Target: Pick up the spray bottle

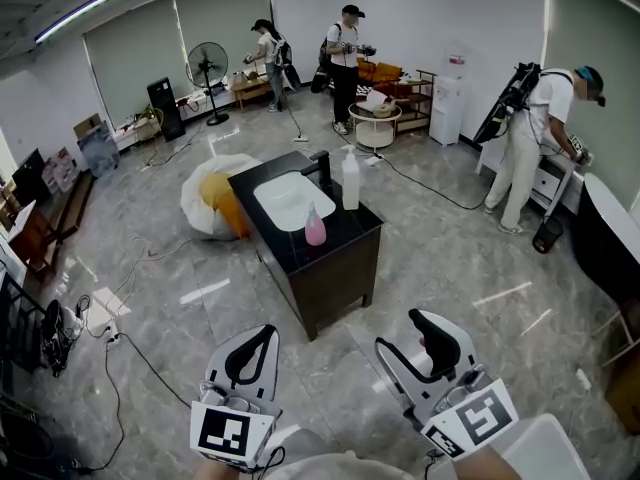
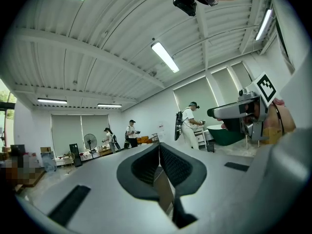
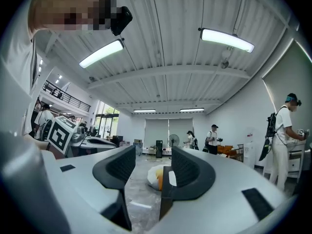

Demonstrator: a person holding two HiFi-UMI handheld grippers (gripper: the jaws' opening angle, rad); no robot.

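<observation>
A white spray bottle (image 1: 350, 180) stands upright on the dark sink cabinet (image 1: 345, 258) in the middle of the room, beside a black tap (image 1: 320, 168). A small pink bottle (image 1: 315, 228) stands at the near rim of the white basin (image 1: 285, 200). Both grippers hang low in the head view, well short of the cabinet. My left gripper (image 1: 266, 331) (image 2: 158, 147) is shut with nothing in it, its pads touching. My right gripper (image 1: 400, 333) (image 3: 153, 155) is open and empty, and between its jaws I see floor and a far white and yellow bag (image 3: 157, 175).
A white and yellow bag (image 1: 212, 200) lies on the floor left of the cabinet. Cables (image 1: 130, 343) trail across the tiles at left. Several people work at the back and right, near a standing fan (image 1: 207, 68), a round table (image 1: 375, 118) and a white counter (image 1: 560, 173).
</observation>
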